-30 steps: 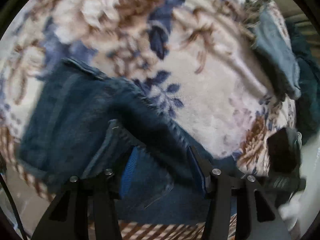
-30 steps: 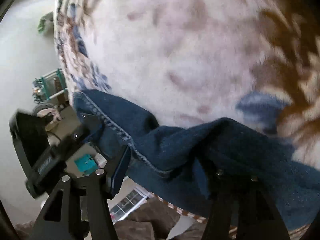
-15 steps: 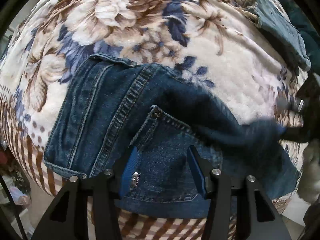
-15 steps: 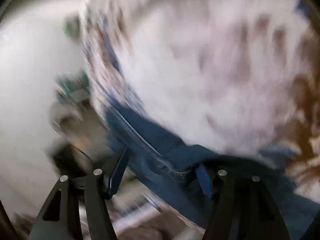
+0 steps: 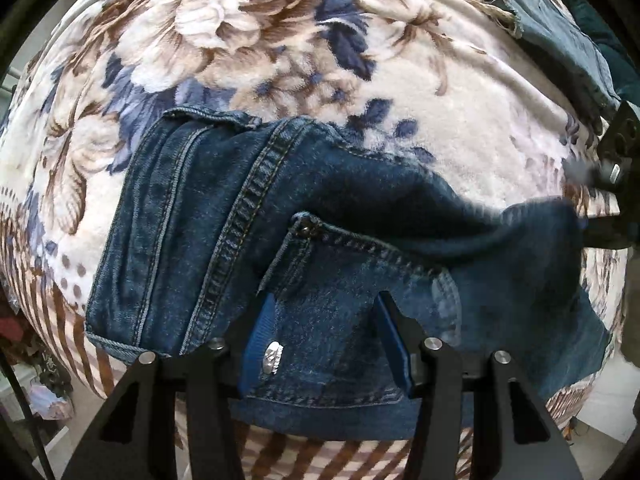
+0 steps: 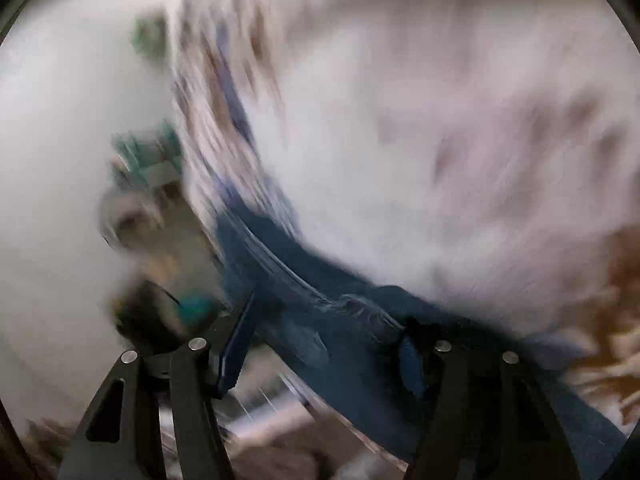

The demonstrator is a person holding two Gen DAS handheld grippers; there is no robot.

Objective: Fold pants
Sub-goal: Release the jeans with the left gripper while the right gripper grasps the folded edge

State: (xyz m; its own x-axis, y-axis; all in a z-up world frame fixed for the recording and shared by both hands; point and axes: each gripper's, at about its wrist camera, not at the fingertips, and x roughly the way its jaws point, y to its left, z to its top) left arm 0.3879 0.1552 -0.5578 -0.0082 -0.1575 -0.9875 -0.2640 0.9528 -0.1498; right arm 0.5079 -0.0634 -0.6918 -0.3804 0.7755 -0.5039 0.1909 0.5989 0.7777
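Dark blue jeans [image 5: 192, 240] lie folded on a floral blanket [image 5: 248, 40], back pocket [image 5: 344, 280] facing up. My left gripper [image 5: 326, 340] points straight down over that pocket, open, its blue pads [image 5: 256, 344] at the denim on either side of the pocket. At the right edge a raised fold of the jeans [image 5: 544, 232] runs to the black body of the right gripper [image 5: 618, 160]. The right wrist view is badly blurred. There my right gripper [image 6: 320, 344] stands open, with the jeans [image 6: 304, 308] lying across the gap and over its right finger.
A lighter, frayed denim garment [image 5: 560, 28] lies at the blanket's far right, with dark teal cloth [image 5: 604, 44] beyond it. The blanket's striped border [image 5: 320, 456] marks the near edge of the bed. Blurred clutter [image 6: 148, 160] sits on the pale floor left of the bed.
The left gripper has come down closer to the jeans, which now lie flatter with the pocket under it. The right gripper has shifted sideways, drawing the fold out, and its view has blurred.
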